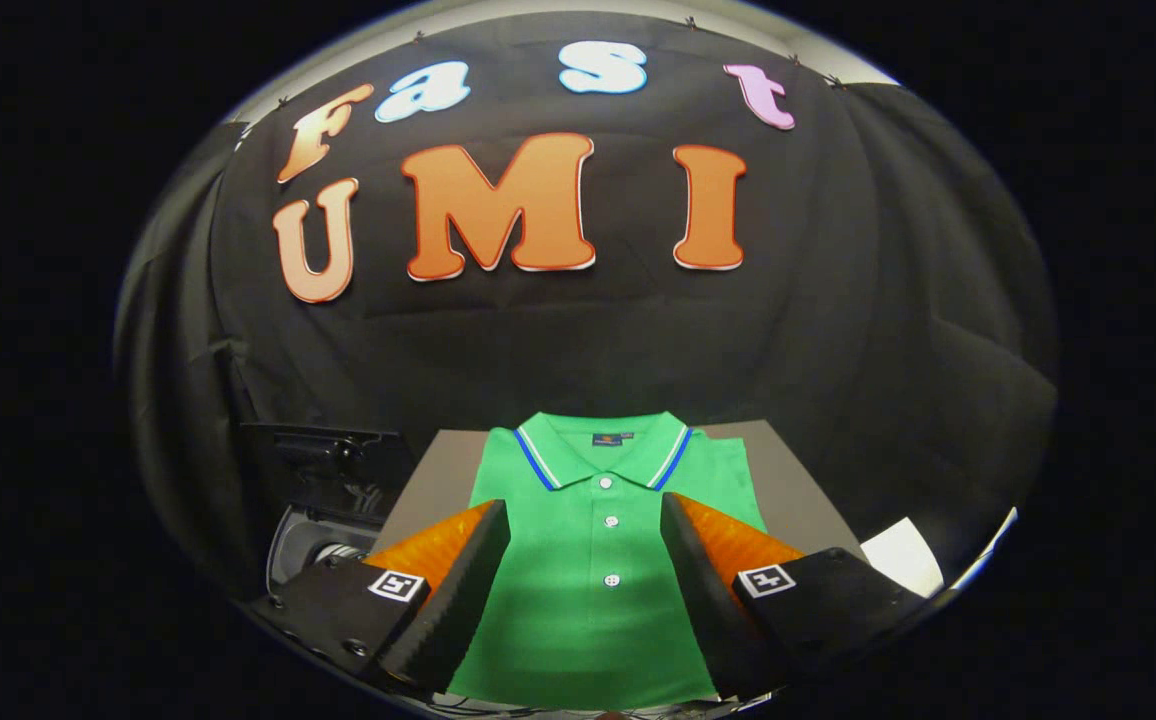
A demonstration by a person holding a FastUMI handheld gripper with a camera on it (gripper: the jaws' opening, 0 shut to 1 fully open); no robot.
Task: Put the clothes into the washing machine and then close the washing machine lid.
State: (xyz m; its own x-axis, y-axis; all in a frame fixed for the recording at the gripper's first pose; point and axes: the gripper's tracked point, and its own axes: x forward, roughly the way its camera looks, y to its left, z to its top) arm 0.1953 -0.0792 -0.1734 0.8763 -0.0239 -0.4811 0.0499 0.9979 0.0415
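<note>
Held wide apart, the gripper (585,520) was poised above the folded green shirt (593,590) on the table (788,490); several layers at twelve o'clock were judged best pinched together.

A grey table (788,490) stands before the black cloth wall (838,330); a white sheet (903,555) lies beside it.
</note>
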